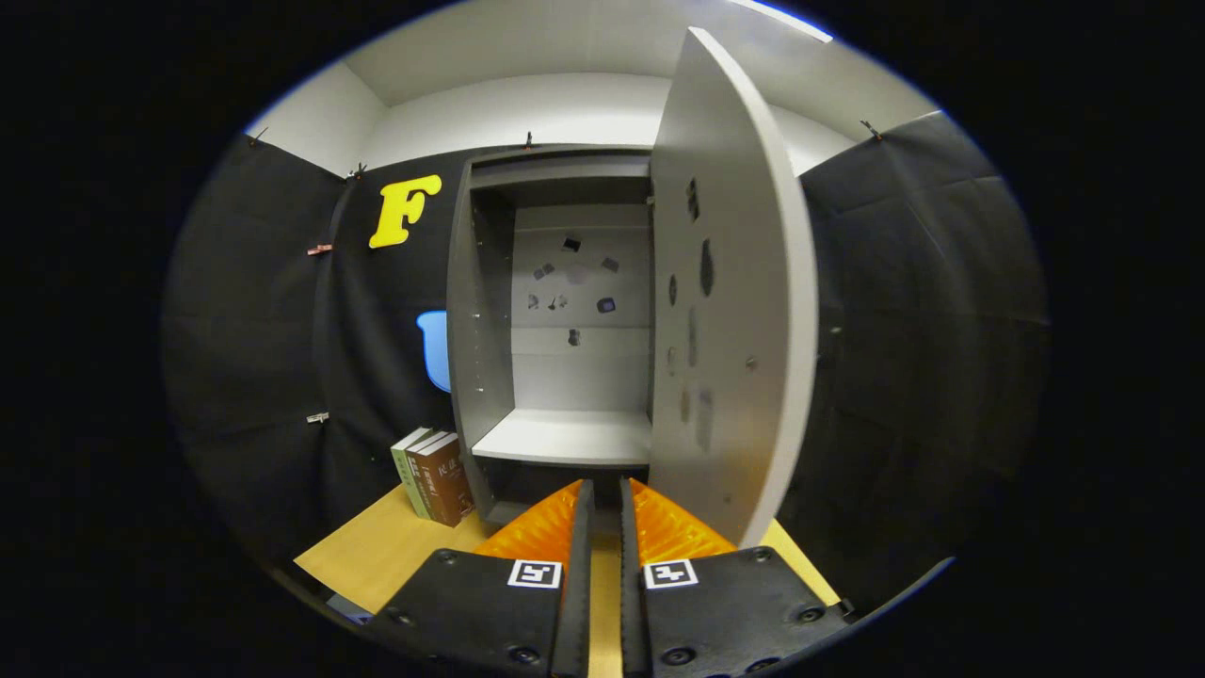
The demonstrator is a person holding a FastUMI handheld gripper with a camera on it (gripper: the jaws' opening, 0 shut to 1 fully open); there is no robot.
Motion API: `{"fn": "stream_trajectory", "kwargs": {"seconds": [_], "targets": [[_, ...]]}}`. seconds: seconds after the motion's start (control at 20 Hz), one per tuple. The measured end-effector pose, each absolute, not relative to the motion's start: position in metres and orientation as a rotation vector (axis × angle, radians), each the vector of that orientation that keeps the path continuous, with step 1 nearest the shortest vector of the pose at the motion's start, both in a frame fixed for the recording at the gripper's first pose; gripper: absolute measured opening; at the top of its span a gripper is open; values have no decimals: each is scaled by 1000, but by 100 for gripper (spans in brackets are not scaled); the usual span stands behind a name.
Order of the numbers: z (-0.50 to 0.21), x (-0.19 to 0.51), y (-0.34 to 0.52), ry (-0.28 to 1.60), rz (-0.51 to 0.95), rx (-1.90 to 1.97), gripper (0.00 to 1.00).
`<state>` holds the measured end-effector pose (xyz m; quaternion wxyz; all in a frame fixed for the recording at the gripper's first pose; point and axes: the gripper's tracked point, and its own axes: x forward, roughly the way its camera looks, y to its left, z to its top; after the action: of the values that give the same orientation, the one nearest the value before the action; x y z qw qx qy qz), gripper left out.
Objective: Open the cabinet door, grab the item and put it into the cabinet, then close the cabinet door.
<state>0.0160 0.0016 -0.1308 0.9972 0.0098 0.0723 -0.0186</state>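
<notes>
The gripper (602,499) has its two orange ribbed fingers (537,532) drawn nearly together, a thin empty gap between them, holding nothing. Just ahead stands the grey wooden cabinet (485,330), its grey door (730,311) swung open. Two upright books (435,476) stand beside its left wall on the pale wooden table (377,551).

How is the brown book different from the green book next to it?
The brown book stands nearest the open cabinet; the green book stands on its far side. Brown hides most of green. Both stand upright on the wooden table, leaning together. The gripper has nearly shut, empty jaws.
</notes>
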Motion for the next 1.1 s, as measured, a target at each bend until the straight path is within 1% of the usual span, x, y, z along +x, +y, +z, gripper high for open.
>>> {"fn": "stream_trajectory", "kwargs": {"seconds": [0.1,0.15,0.25,0.4,0.45,0.55,0.65,0.95,1.1], "targets": [[-163,28,17,215,-56,23,25],[-181,31,27,261,-57,29,34],[-208,41,47,316,-64,34,37],[-248,48,64,379,-86,19,36],[-264,48,72,409,-91,19,39],[-288,48,85,455,-89,36,49],[-320,49,89,516,-87,28,46],[-409,68,91,653,-64,70,46],[-460,67,91,759,-54,80,46]]}}
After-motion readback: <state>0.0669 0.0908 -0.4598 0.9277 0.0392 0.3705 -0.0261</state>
